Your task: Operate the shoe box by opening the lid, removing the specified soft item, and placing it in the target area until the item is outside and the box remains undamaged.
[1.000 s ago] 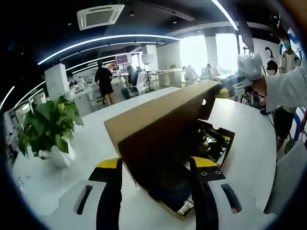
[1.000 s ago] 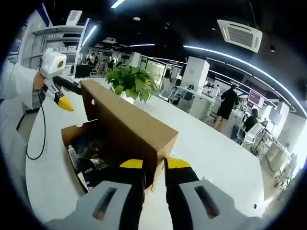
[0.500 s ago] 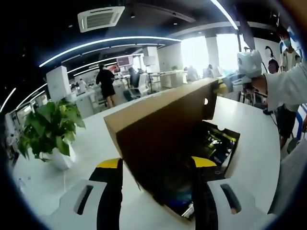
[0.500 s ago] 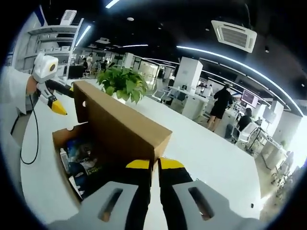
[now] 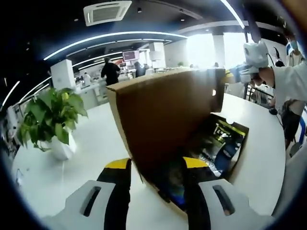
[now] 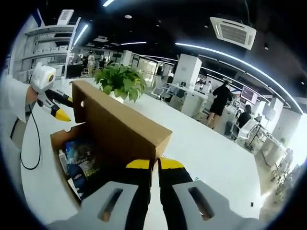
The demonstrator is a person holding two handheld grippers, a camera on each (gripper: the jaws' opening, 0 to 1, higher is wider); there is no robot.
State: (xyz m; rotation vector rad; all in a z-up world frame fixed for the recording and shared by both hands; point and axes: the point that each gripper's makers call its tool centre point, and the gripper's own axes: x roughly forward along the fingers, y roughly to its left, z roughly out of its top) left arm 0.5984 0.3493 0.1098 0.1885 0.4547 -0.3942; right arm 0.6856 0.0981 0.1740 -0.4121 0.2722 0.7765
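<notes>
Opening the shoe box (image 6: 72,163) on the white bench (image 6: 211,148), the right gripper (image 6: 153,165) pinches the raised cardboard lid (image 6: 120,127) while the left gripper (image 5: 156,165), jaws apart, straddles its corner; next, reaching the soft packets (image 5: 223,141) inside.

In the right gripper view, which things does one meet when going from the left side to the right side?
Left gripper → open box with packets inside → raised lid with the potted plant behind it → right gripper, pinching the lid's corner → bare white table.
</notes>
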